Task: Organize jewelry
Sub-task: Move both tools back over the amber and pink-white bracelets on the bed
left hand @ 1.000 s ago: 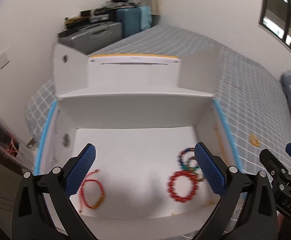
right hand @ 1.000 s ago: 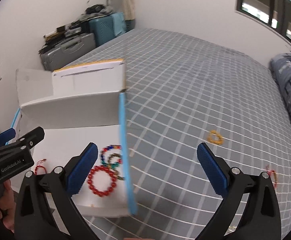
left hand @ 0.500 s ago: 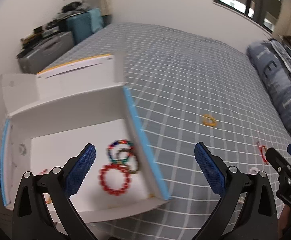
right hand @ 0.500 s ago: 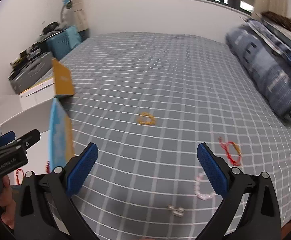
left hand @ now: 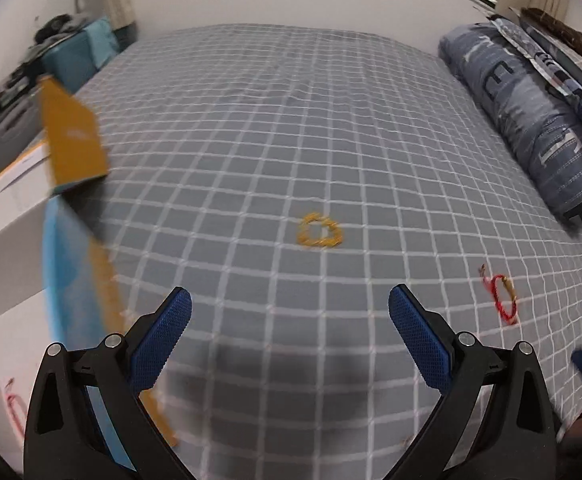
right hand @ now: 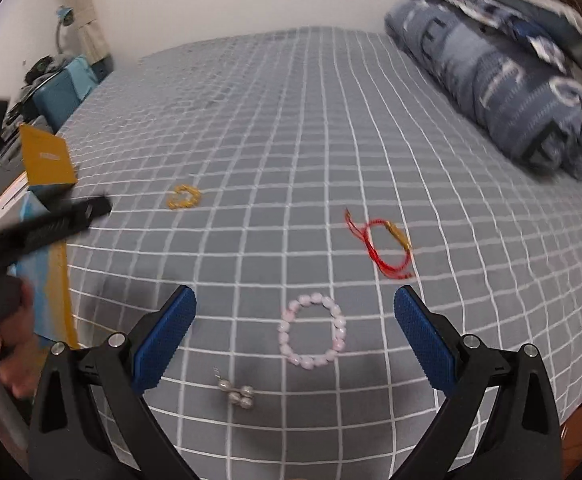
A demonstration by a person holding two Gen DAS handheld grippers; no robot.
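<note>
Both claws hang over the grey checked bedspread point(right hand: 291, 120) with nothing held. The right claw point(right hand: 294, 322) is spread wide; the pink bead bracelet point(right hand: 312, 333) lies flat on the cover directly between its blue pads point(right hand: 163, 336), touching neither. A small cluster of silver beads point(right hand: 240, 394) lies just nearer than the bracelet, slightly to its left. The red cord bracelet point(right hand: 385, 246) lies ahead and to the right; the yellow bracelet point(right hand: 183, 197) lies farther ahead on the left.

The left claw point(left hand: 289, 334) is also spread wide. The yellow bracelet point(left hand: 319, 232) lies ahead of it, near centre, and the red cord bracelet point(left hand: 501, 298) lies off to its right. The white box point(left hand: 15, 240), edged in blue and orange, sits to its left at the side of the bed.
</note>
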